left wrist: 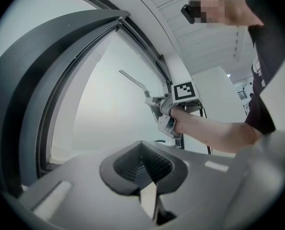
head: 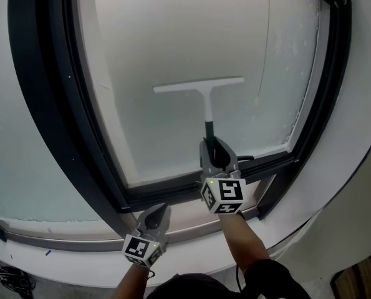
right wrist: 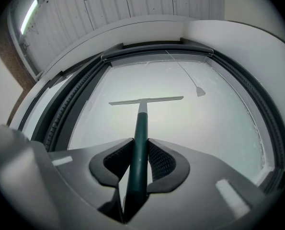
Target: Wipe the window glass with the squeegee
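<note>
Nearest, the left tongs [head: 153, 219] hang low by the pale sill, their ribbed dark pads pressed together with nothing between them. Above, the right tongs [head: 215, 150] are clamped on the round, dark green handle of the squeegee [head: 206, 104]. Its thin, pale T-shaped blade lies flat and level against the frosted window glass [head: 173, 36], which sits in a dark, matte frame [head: 45, 104].

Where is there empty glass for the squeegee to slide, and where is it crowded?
Bare glass lies above the squeegee blade, and either side of its handle down to the dark frame. It is crowded at the bottom edge, where the right gripper holds the handle above the left gripper, and at the right, where a cord hangs.
</note>
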{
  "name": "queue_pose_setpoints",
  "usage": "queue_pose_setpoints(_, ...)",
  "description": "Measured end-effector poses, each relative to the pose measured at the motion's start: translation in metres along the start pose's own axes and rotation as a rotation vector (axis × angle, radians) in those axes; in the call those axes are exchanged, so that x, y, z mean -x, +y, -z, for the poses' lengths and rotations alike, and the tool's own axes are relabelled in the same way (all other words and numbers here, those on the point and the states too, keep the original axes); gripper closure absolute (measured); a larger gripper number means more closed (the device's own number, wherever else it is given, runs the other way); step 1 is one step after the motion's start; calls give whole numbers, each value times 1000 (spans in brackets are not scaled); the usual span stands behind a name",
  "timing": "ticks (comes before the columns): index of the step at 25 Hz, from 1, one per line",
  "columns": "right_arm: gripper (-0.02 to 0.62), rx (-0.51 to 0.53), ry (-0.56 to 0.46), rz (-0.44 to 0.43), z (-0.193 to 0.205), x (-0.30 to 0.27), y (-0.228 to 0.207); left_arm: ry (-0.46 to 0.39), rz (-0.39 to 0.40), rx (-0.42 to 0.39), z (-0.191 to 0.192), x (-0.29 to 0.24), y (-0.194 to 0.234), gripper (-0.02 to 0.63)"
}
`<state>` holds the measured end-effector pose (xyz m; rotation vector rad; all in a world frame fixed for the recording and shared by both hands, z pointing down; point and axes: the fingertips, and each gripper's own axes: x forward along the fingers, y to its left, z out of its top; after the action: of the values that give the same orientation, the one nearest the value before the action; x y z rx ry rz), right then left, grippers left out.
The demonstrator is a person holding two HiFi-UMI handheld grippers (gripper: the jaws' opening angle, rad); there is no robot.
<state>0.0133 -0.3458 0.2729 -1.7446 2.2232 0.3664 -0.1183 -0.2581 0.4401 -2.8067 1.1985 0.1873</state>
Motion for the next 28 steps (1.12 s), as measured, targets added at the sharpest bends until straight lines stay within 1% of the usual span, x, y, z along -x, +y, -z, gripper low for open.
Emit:
queue_pose_setpoints(6,500,16,27,12,19,9,1,-1,-1,23,6,0,1,606)
queue_pose_setpoints(9,500,8,34,18,26,13,1,15,-7,-2,6,1,5,606)
queue_pose_setpoints(12,500,0,42,20,35,17,3,0,-19,28,5,1,7,606)
queue_pose_setpoints(15,500,-3,64,21,45,21,3,22,-16,9,11,2,9,606)
queue_pose_setpoints(17,500,-6,71,24,48,23,4,22,-16,6,11,2,11,606)
queue_pose_setpoints(24,500,-3,91,31,66,32,7,20,-14,37,12,0,10,606)
queue_pose_setpoints(28,500,37,101,43,76,39,7,25,-21,60,16,-1,13,606)
